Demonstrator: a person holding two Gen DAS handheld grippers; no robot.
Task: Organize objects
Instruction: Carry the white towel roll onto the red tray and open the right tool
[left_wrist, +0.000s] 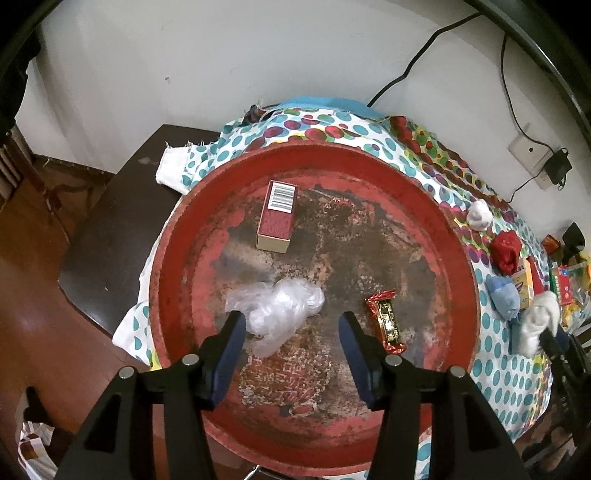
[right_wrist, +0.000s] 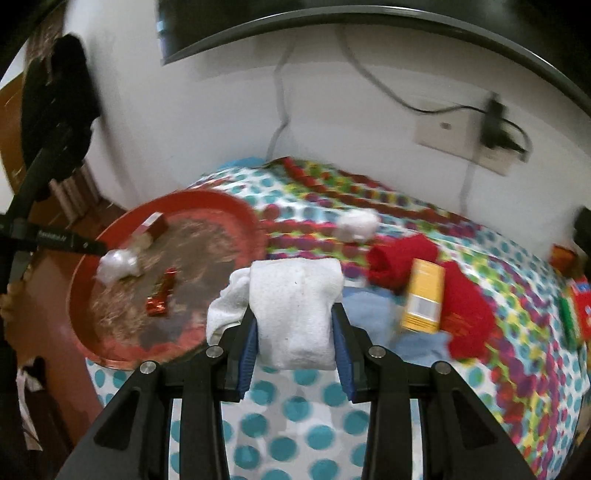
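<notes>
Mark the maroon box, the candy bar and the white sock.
maroon box (left_wrist: 276, 217), left wrist view, its top face.
candy bar (left_wrist: 386, 320), left wrist view, wrapper middle.
white sock (right_wrist: 295, 314), right wrist view, its folded front.

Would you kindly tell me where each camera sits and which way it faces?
Left wrist: on the left hand-held gripper, looking steeply down into the red tray; its open fingers show.
Right wrist: on the right hand-held gripper, facing the dotted cloth; its fingers clamp a white sock.
Shared: tray, plastic bag, candy bar.

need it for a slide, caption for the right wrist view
Right gripper clamps a rolled white sock above the polka-dot cloth, red tray at left.
</notes>
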